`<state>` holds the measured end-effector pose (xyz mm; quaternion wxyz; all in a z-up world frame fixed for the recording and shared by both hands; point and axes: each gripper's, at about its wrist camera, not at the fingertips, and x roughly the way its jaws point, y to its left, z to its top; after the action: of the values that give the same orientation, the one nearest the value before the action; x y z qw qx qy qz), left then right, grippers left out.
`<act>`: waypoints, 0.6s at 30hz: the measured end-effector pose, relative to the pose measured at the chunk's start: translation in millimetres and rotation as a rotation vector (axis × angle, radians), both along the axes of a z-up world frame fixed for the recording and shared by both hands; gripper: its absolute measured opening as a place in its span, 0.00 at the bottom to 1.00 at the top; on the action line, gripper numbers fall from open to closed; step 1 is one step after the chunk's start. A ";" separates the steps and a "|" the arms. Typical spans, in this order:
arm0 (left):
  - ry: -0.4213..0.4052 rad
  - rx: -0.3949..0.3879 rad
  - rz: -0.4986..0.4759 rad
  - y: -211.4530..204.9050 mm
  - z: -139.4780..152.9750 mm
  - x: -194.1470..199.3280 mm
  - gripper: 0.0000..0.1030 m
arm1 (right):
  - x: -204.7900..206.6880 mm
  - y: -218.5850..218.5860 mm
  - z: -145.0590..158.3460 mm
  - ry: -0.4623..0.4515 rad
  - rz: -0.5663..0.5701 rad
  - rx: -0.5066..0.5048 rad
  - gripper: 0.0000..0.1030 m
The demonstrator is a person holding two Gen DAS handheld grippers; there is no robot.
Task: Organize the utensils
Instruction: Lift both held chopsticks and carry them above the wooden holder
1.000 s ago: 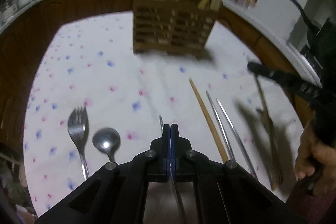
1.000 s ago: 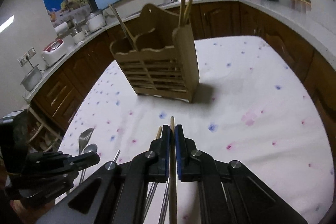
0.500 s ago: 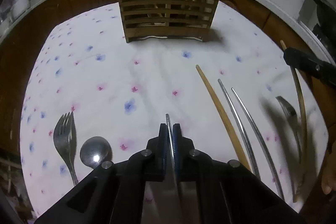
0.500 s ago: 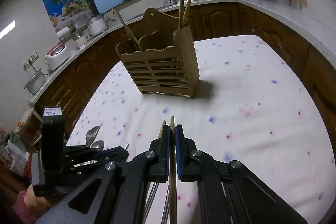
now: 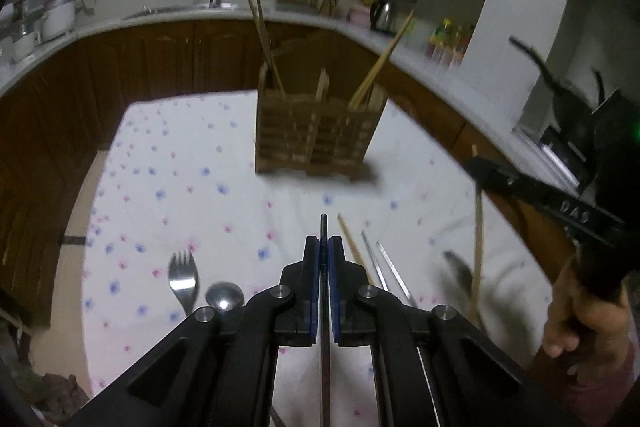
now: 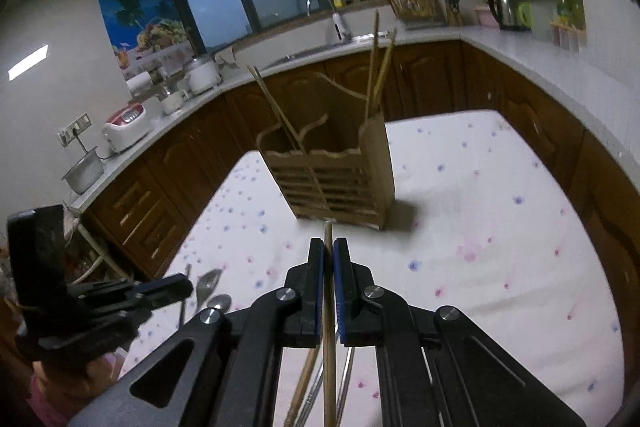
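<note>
Holding a metal chopstick pinched in my left tongs and a wooden chopstick in my right tongs, both short of the rack; thin sticks could twist and miss its slots.

Bare tablecloth beside wooden caddy

My left wrist view looks forward along its fingers over the table, my right wrist view likewise from the other side, both raised, facing the wooden utensil holder, the shared middle ground.
</note>
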<state>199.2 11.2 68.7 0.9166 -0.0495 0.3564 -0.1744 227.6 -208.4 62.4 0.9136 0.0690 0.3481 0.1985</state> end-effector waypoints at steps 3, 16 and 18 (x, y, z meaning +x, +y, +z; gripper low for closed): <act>-0.044 -0.028 0.004 12.6 17.3 -16.9 0.02 | -3.5 1.2 13.1 -0.031 0.001 0.001 0.05; -0.149 -0.071 0.036 31.8 45.8 -32.3 0.02 | -3.6 0.9 56.3 -0.156 -0.019 0.017 0.05; -0.157 -0.071 0.038 32.1 47.9 -28.3 0.02 | -1.6 1.5 59.8 -0.166 -0.020 0.017 0.05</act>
<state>170.9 43.3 116.5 0.9425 -0.0752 0.2760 -0.1727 226.1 -206.9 122.2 0.9406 0.0637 0.2689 0.1975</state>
